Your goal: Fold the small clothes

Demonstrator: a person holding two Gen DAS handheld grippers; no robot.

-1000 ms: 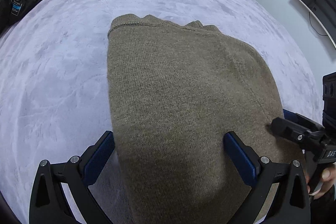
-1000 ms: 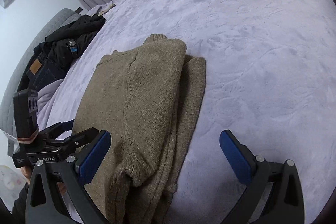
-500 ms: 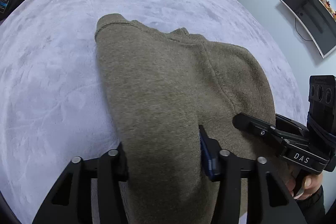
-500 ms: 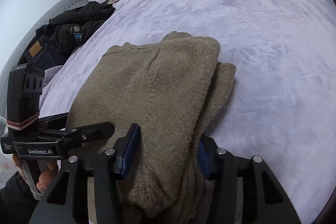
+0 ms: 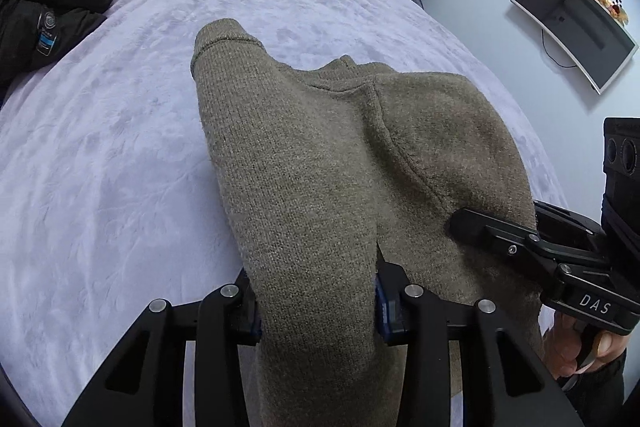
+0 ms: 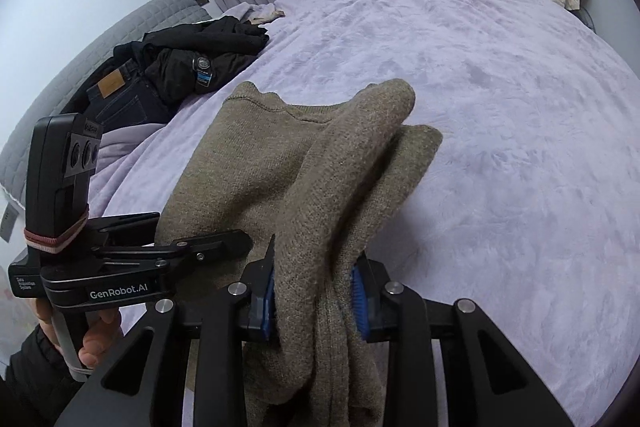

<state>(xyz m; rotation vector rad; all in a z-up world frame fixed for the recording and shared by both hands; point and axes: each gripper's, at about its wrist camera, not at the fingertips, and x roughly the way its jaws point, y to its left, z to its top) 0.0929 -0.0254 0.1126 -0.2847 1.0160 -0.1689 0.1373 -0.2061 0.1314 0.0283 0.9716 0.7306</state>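
Lifting the near edge of the olive-brown knitted sweater [image 5: 320, 163] off the lilac plush bed [image 5: 100, 187].

The left gripper [image 5: 318, 301] and the right gripper [image 6: 314, 301], jaws just closing, each clench a thick bunch of knit at the bottom centre of their frames. The far part rests on the bed, mid-frame. The sweater looks soft, limp and a bit heavy; holding both near corners seems best.
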